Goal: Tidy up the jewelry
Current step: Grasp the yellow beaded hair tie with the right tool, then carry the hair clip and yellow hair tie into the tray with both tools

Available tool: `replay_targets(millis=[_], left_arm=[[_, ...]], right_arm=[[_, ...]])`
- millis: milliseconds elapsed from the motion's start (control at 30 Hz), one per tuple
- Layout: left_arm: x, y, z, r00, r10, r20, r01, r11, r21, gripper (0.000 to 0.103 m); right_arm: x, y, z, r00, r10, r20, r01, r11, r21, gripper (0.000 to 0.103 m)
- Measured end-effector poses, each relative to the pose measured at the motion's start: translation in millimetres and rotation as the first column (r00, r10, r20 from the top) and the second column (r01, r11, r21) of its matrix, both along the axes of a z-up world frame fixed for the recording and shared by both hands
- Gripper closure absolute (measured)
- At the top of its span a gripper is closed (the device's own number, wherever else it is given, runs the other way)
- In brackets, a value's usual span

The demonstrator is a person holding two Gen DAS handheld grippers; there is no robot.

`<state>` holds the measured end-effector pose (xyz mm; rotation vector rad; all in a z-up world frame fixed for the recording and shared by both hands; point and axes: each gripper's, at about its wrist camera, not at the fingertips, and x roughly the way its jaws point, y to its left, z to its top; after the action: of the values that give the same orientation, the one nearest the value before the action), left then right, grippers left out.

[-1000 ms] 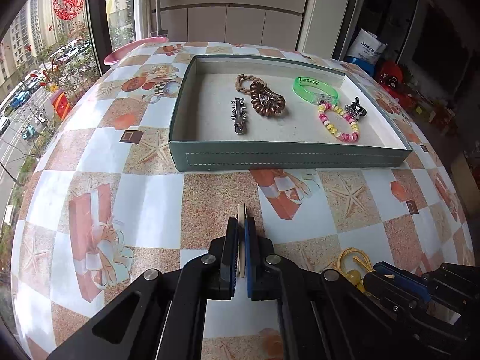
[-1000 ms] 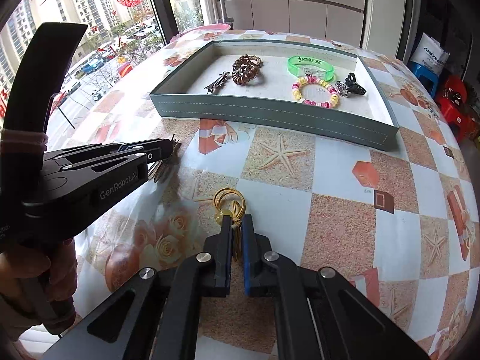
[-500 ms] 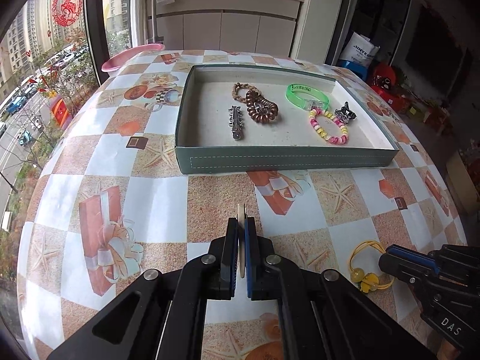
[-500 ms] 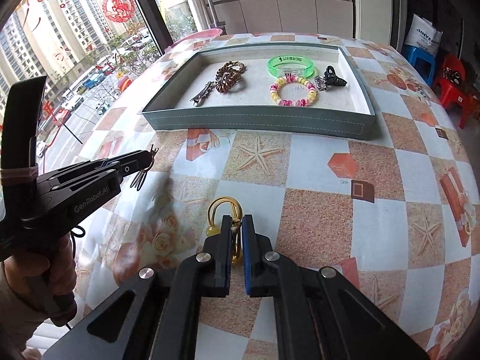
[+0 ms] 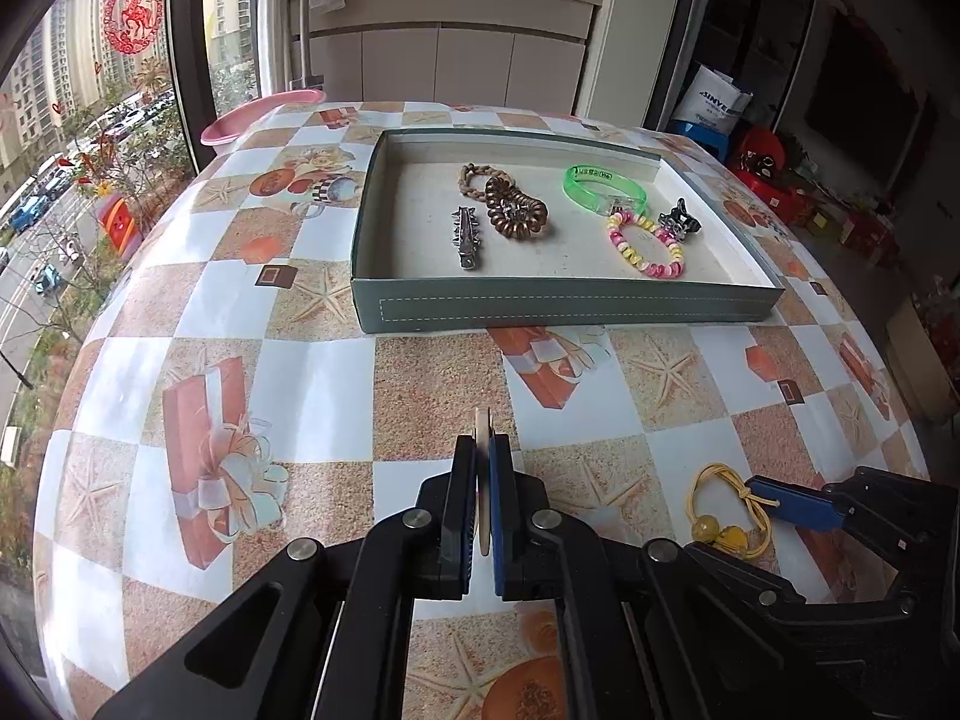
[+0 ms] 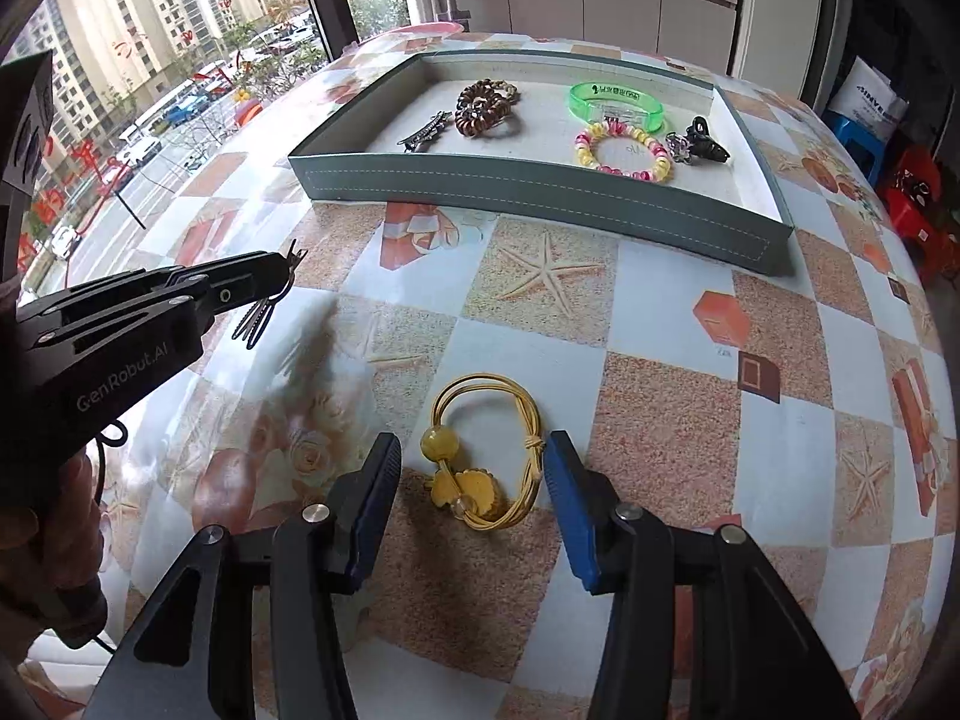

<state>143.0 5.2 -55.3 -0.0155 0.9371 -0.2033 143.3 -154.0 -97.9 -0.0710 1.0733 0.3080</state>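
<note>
Jaws on the right gripper (image 6: 472, 483) stand wide apart, straddling a yellow hair tie (image 6: 485, 455) that lies flat on the worktop (image 6: 660, 396); neither blue pad grips it, though the right-hand pad sits just beside the knot in the cord. From the left wrist view the same hair tie (image 5: 728, 507) rests on the patterned cloth with the blue tip of the right gripper (image 5: 786, 504) against its far side. Jaws on the left gripper (image 5: 482, 501) are closed down to a narrow slit, pinching a thin, pale hair clip (image 5: 482, 480) that pokes out past the fingertips. The right wrist view shows this left gripper (image 6: 282, 285) raised above the worktop, with the hair clip (image 6: 259, 315) hanging from its tip as a dark toothed shape.

Farther back sits a shallow grey-green tray (image 5: 564, 306). Inside it, on the left, lie a spiked metal clip (image 5: 466, 236), a brown spiral hair tie (image 5: 516, 216) and, touching that, a braided beige bracelet (image 5: 471, 178). On the right lie a green translucent bangle (image 5: 603, 189), a pink and yellow beaded bracelet (image 5: 645, 246) and a small black claw clip (image 5: 678, 222), the three close together
</note>
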Motion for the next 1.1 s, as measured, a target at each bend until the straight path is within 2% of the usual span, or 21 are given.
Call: replay_targets(millis=[33,67,100,167,233,433,733,1100], left_arm=[[0,1,0,1.0,0.001,-0.001,-0.001,1.0,-0.001,0.086],[-1,1,1,1.0,0.001,-0.001,-0.001,1.0,-0.001,0.086],[-1,2,1,1.0,0.001,0.0,-0.001,1.0,-0.001,0.086],[-2,2,2,1.0,0.001,0.001,-0.001,1.0,-0.002,0.086],[-3,2,3,1.0,0.0,0.001,0.0,1.0,-0.007,0.086],[-5,-1,9,1.0,-0.015,0.012,0.015,1.0,-0.011,0.086],[-3,-7,24,0.999,-0.03,0.033,0.031,0.999,-0.026,0.086],[7,-15,42,0.997,-0.047,0.056,0.049,0.998,-0.041,0.086]], right_arm=[[-2,7,-1,1.0,0.02,0.012,-0.019,0.998,-0.052,0.05],[-5,12,-1,0.999,0.035,0.028,-0.033,0.996,-0.085,0.056],[-7,13,0,0.998,0.047,0.028,-0.045,0.996,-0.079,0.062],[-7,14,1,0.999,0.047,0.02,-0.045,0.997,-0.069,0.086],[-7,11,2,0.999,0.038,0.017,-0.037,0.998,-0.058,0.089],[-8,-7,10,1.0,-0.013,0.013,0.012,1.0,0.024,0.089],[-4,-38,39,0.996,-0.08,0.026,0.076,0.987,0.14,0.089],[14,-64,64,0.99,-0.137,0.039,0.126,0.971,0.203,0.089]])
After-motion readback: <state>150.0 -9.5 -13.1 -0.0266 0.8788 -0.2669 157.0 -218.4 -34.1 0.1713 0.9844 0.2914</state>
